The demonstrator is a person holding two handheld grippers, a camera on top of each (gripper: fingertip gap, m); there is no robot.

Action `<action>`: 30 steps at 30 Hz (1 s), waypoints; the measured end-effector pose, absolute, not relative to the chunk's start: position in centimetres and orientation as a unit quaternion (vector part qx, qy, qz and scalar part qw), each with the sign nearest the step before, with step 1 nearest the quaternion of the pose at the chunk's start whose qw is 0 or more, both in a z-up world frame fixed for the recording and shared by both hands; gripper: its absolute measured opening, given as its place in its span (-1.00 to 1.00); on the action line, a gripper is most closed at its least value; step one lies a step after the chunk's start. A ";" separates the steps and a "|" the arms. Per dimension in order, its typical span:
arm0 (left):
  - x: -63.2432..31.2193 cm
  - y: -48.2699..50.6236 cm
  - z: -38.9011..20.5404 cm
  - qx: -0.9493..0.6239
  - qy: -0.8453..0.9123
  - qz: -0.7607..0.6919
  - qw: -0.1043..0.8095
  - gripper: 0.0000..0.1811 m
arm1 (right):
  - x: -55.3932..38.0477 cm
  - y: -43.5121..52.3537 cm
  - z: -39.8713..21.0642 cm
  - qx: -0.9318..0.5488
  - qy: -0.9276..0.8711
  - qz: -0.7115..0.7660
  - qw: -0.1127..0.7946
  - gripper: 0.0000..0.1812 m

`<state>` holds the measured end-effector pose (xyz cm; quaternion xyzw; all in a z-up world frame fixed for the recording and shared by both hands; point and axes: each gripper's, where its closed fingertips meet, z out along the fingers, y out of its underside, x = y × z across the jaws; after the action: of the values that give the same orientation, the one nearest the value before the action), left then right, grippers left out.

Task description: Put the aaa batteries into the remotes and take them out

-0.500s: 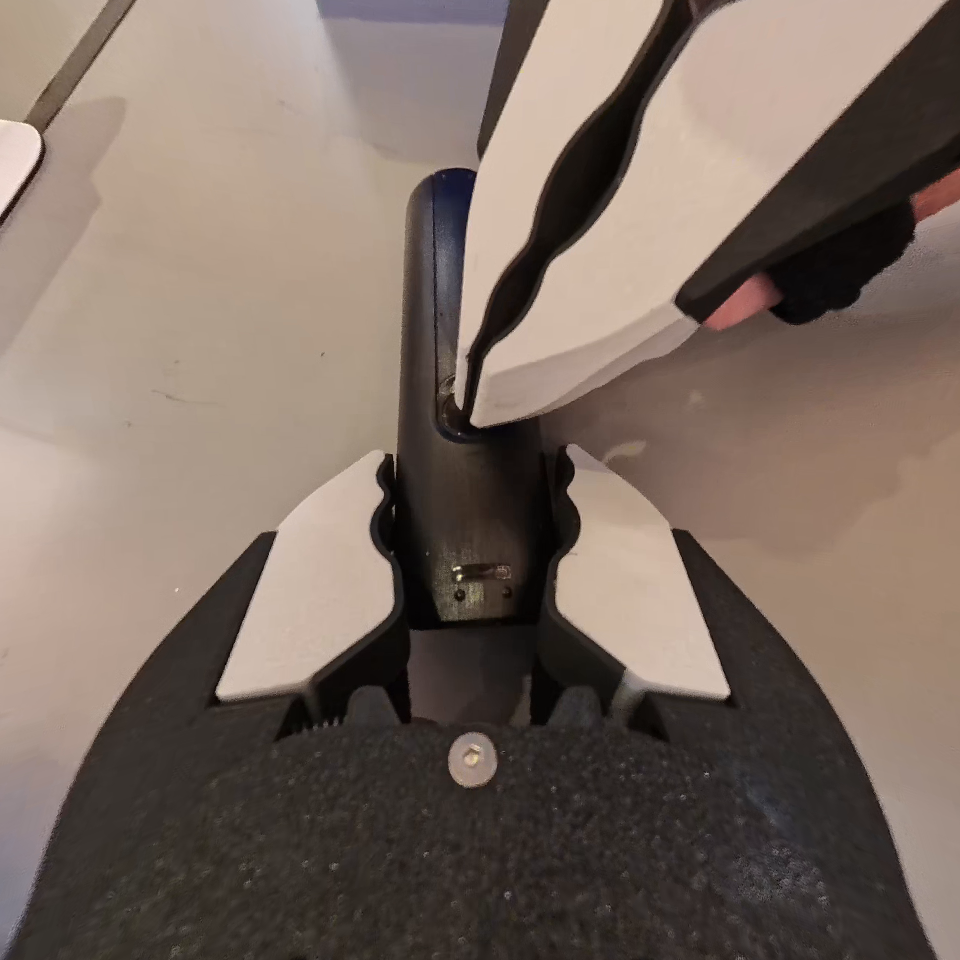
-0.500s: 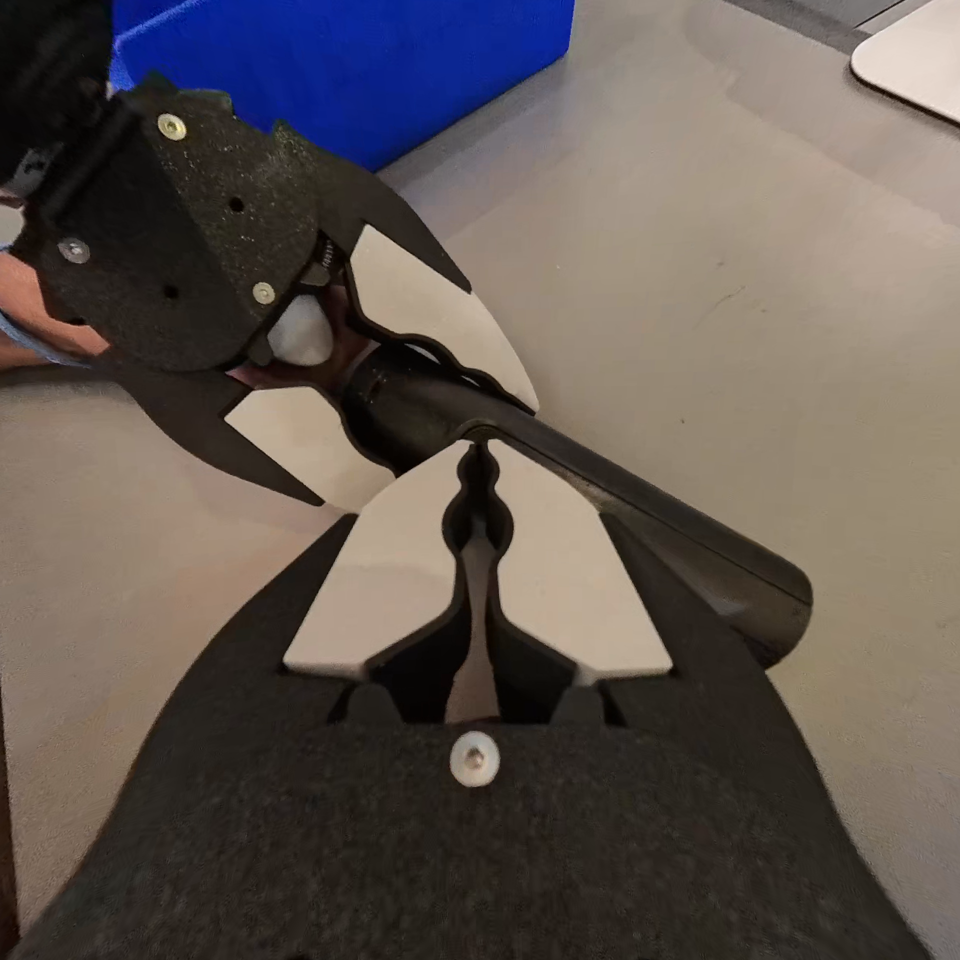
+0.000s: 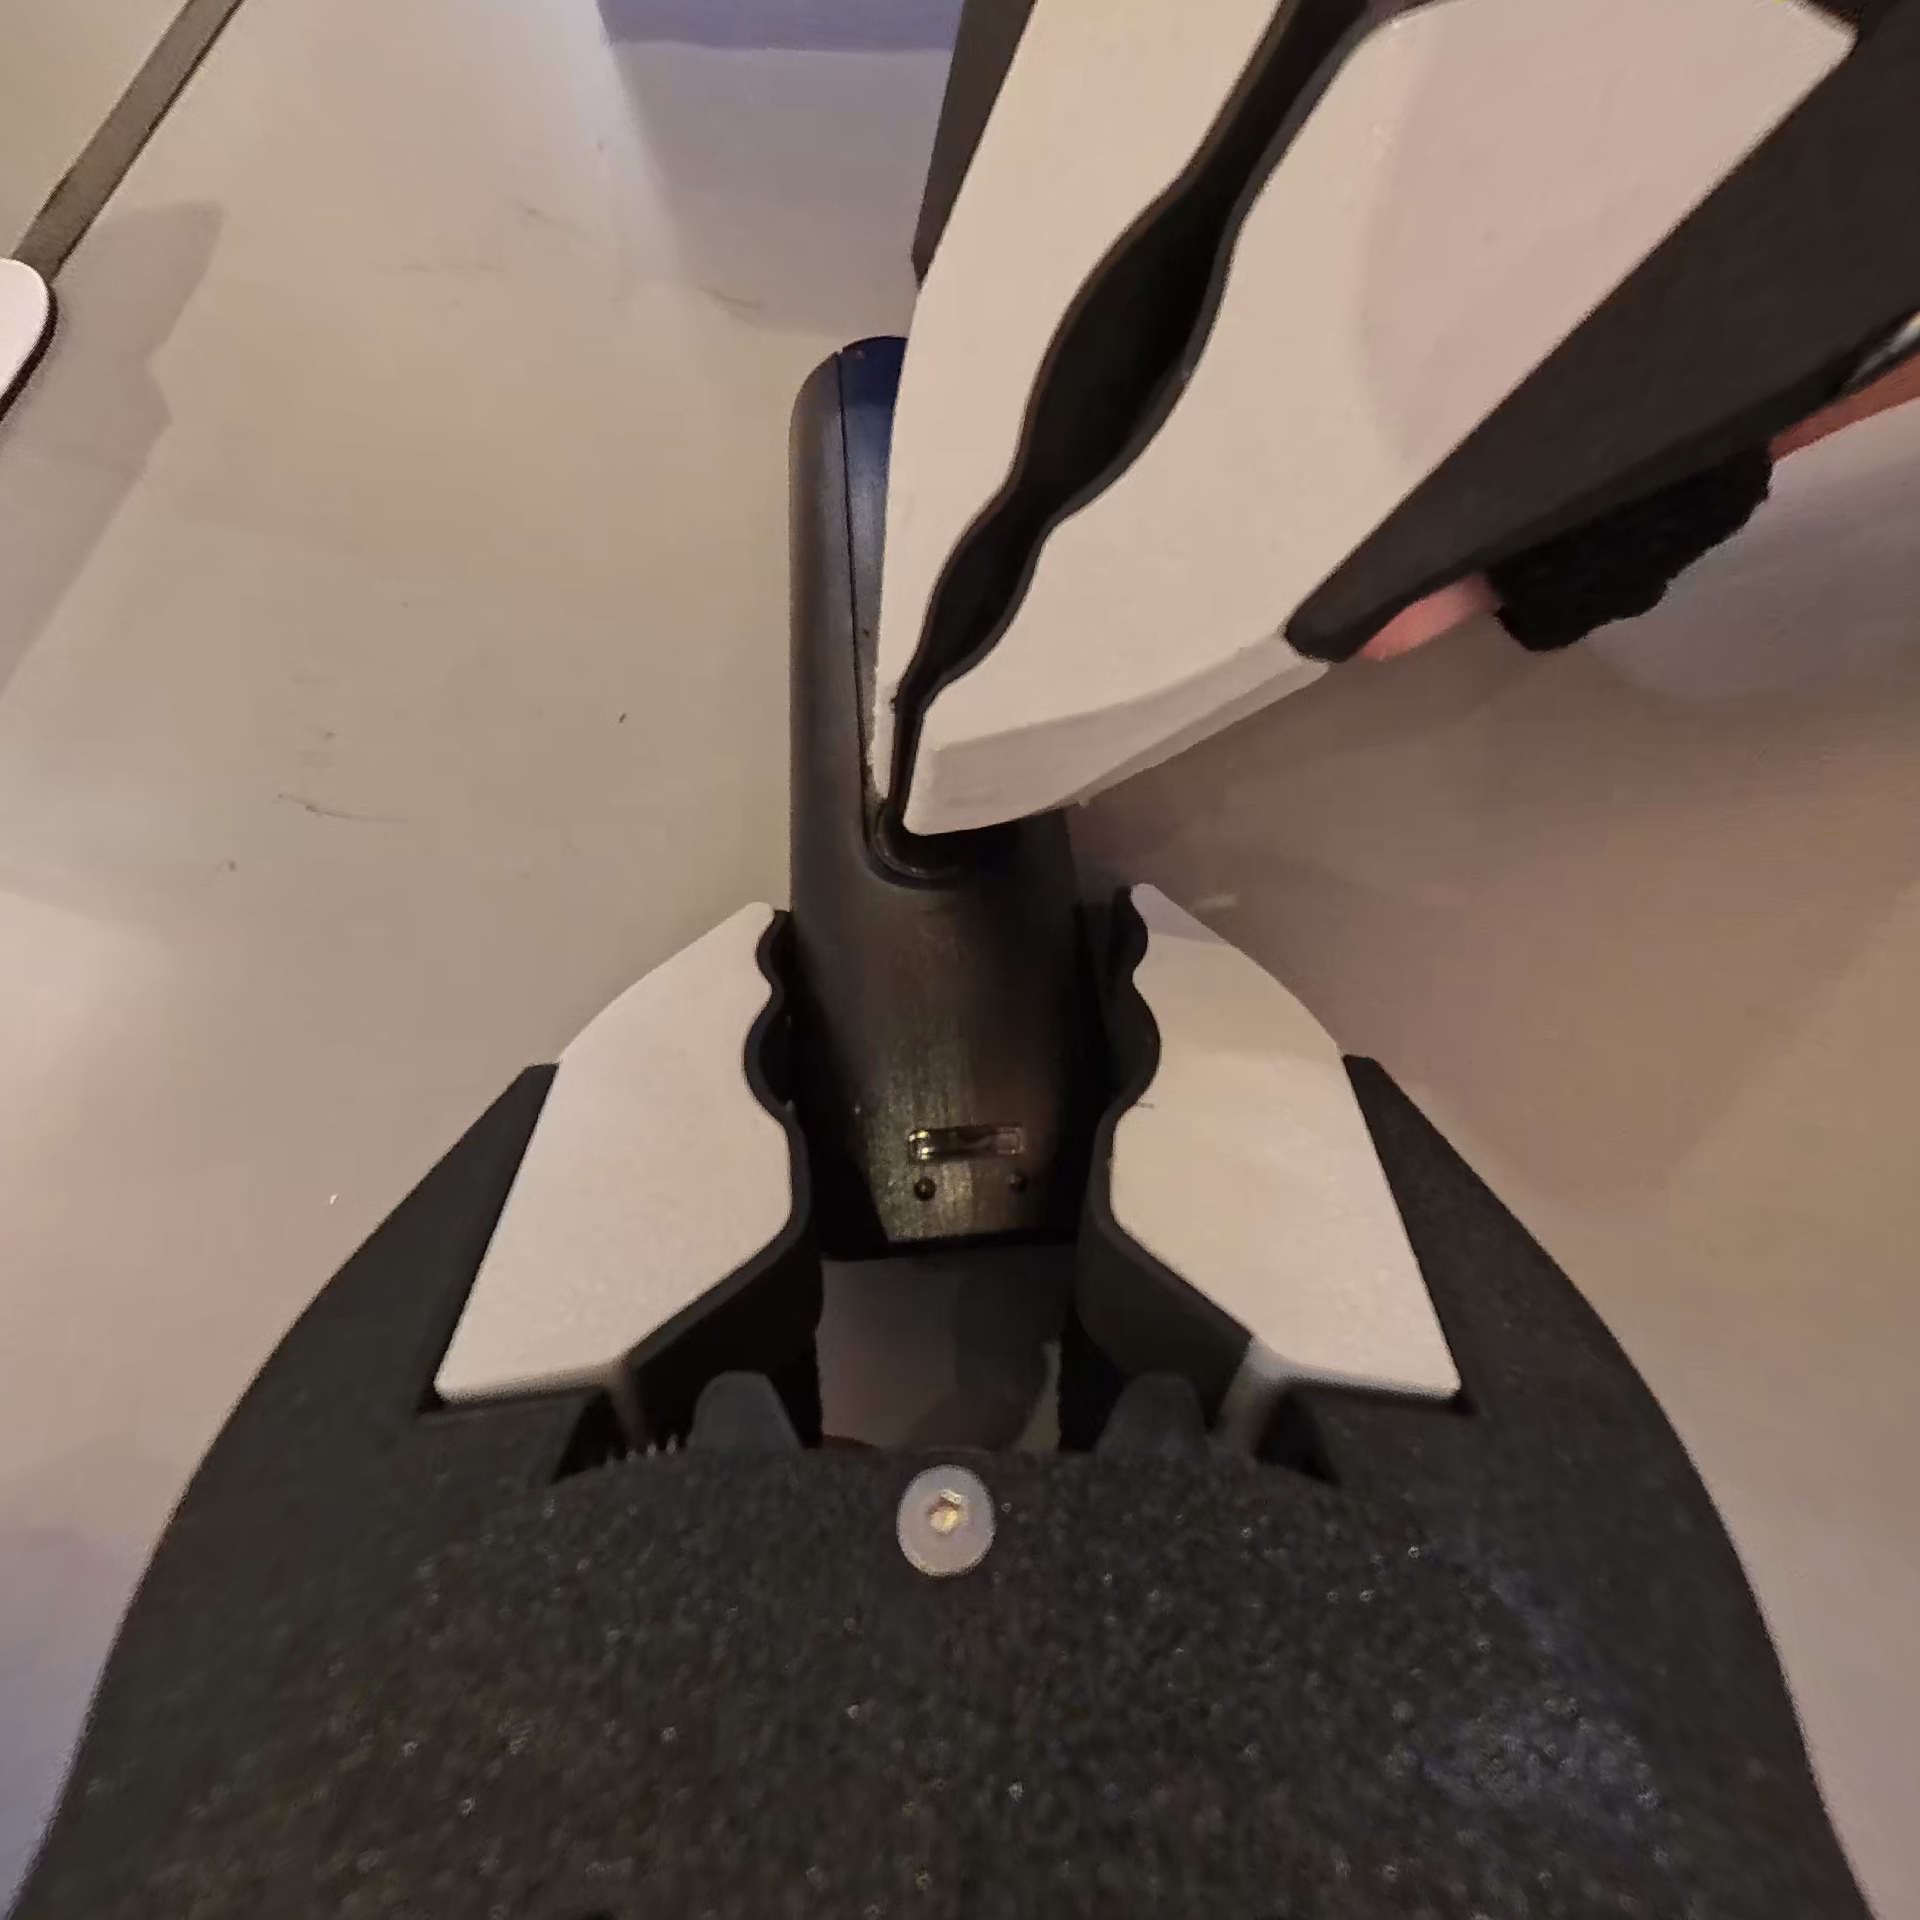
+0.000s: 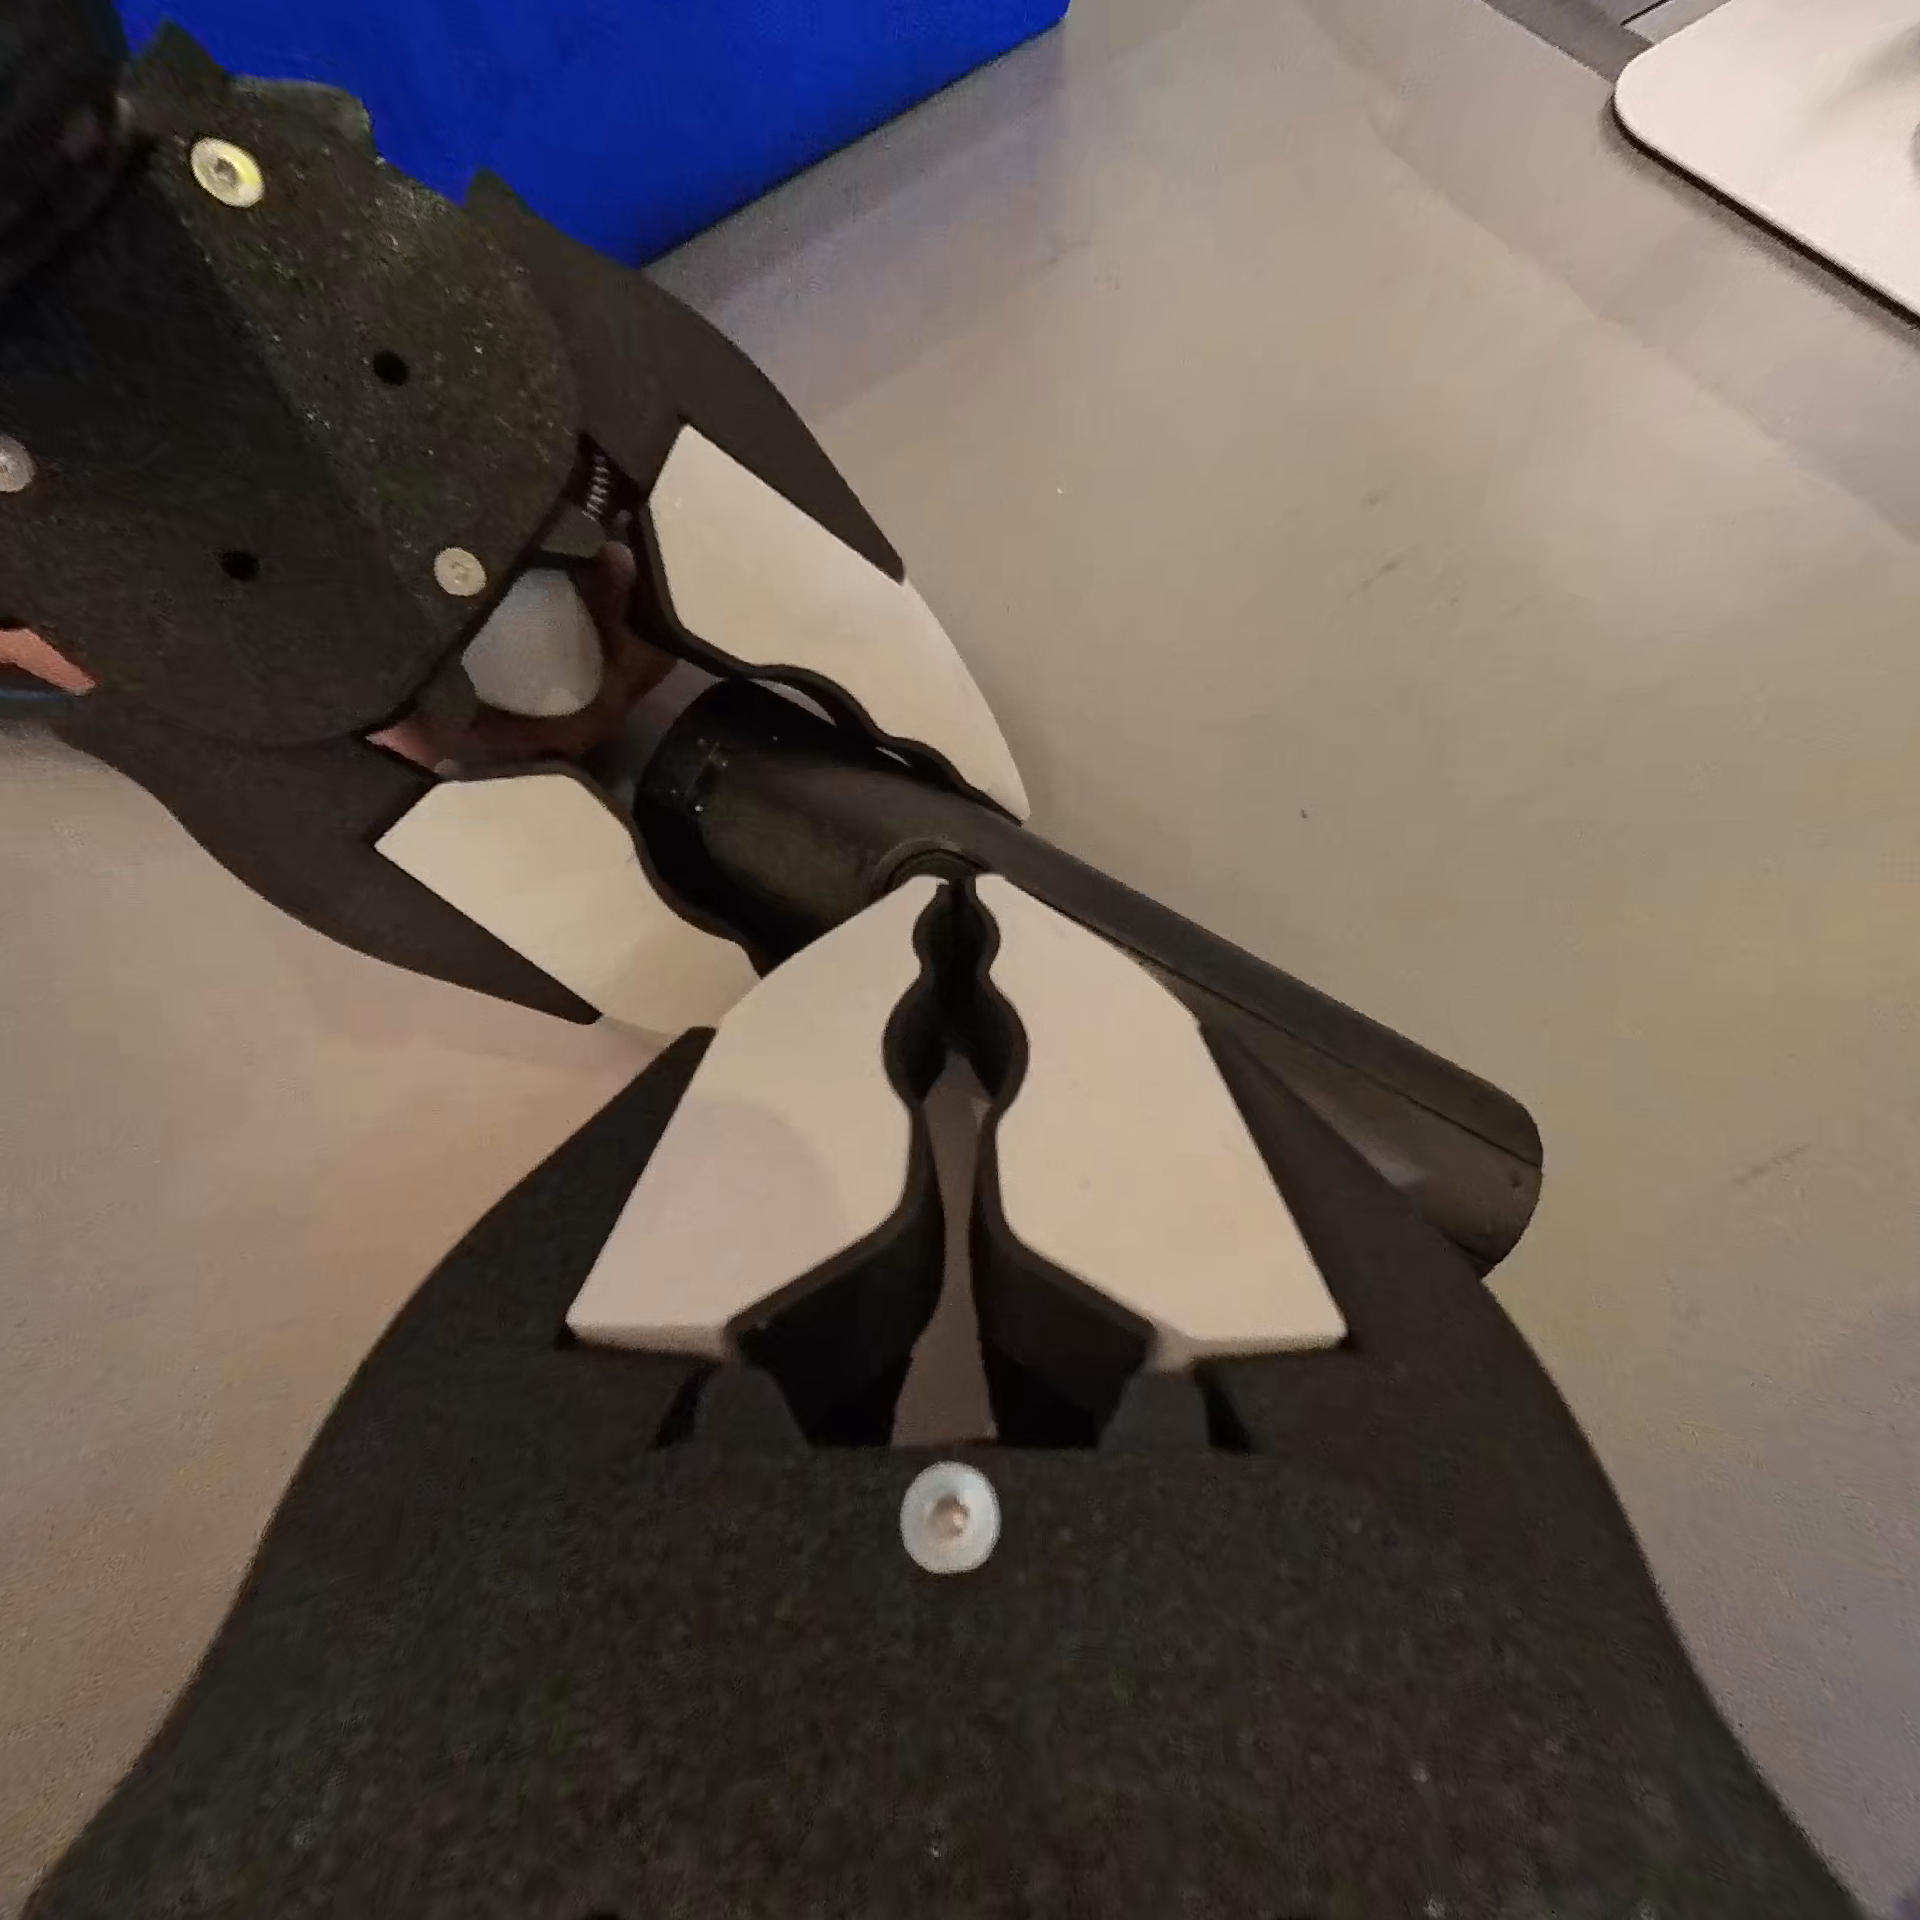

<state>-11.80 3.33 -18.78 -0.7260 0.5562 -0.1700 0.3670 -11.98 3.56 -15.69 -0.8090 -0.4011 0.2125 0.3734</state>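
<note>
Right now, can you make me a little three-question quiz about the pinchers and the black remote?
1. True or false: the left gripper is clamped on the remote.
2. Where do the right gripper tips touch? A) blue bin B) the remote's round dent C) table
3. Fill in: the right gripper's jaws are ____.

Key: 1 true; 2 B; 3 shut.

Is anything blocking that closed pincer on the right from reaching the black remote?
Nothing visible does. The right gripper, jaws together, already has its tips at a small round recess on the remote. The left gripper clamps the remote's near end, clear of that spot. No batteries show.
</note>
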 end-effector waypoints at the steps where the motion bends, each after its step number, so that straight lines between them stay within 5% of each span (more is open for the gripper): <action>1: -11.8 3.3 -18.8 -0.725 0.557 -0.169 0.367 -0.36 | -12.0 3.6 -15.7 -0.811 -0.396 0.215 0.373 -0.99; 13: -11.6 3.3 -18.7 -0.724 0.557 -0.179 0.365 -0.42 | -11.5 3.3 -14.9 -0.801 -0.399 0.250 0.371 -1.00; 19: -11.4 2.5 -18.2 -0.701 0.574 -0.218 0.362 -0.42 | -9.4 1.5 -15.5 -0.715 -0.570 0.179 0.363 -0.30; 23: -11.2 1.7 -17.8 -0.682 0.592 -0.234 0.360 -0.42 | -9.5 1.4 -16.7 -0.701 -0.592 0.143 0.372 -0.16; 26: -10.7 0.4 -16.7 -0.649 0.614 -0.251 0.372 -0.42 | -8.7 1.5 -18.6 -0.707 -0.617 0.095 0.332 -0.15; 30: -10.4 -0.5 -14.8 -0.616 0.621 -0.269 0.403 -0.45 | -9.2 0.6 -18.3 -0.711 -0.616 0.142 0.309 -0.38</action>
<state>-10.36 -0.52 -14.78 -0.6157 0.6210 -0.2693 0.4035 -9.22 0.63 -18.26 -0.7107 -0.6159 0.1417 0.3090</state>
